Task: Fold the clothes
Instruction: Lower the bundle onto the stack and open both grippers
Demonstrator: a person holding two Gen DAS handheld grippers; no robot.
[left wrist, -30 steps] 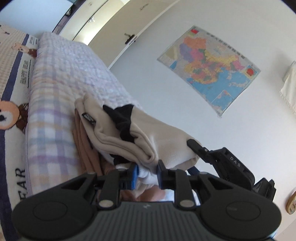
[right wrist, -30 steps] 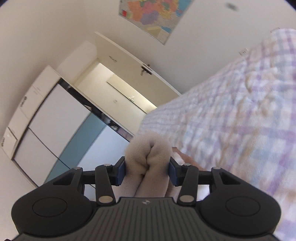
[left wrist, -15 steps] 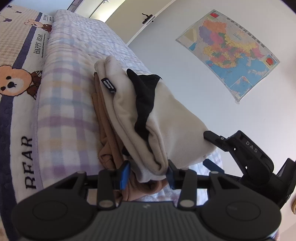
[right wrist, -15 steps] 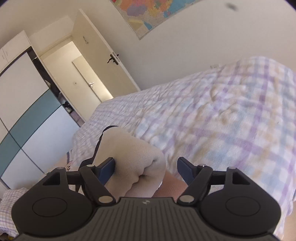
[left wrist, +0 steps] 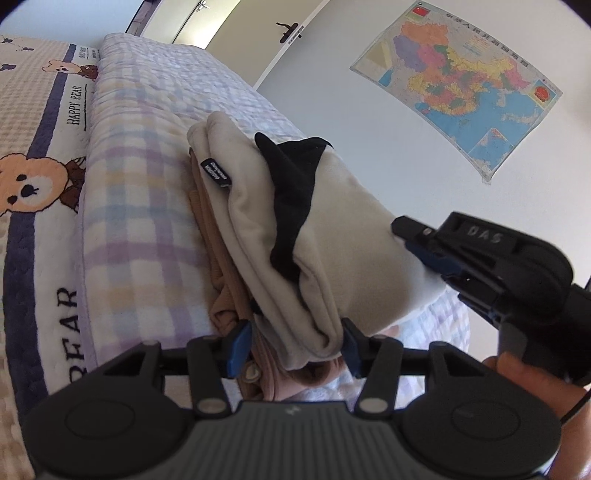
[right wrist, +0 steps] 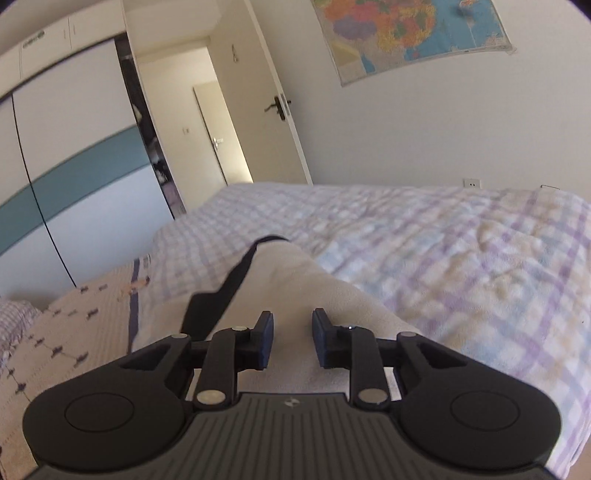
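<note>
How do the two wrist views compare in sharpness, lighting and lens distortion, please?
Left wrist: strong fisheye bending of the bed edge, cream garment sharp, its near end by the left claw in shadow. Right wrist: softer, plaid blanket blurred, wall map washed by daylight.

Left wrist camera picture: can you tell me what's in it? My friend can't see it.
The left gripper is open around the edge of a folded cream garment with black trim, stacked on a brown garment on a plaid blanket. The right gripper touches the cream garment's far side. A map hangs on the wall.
</note>
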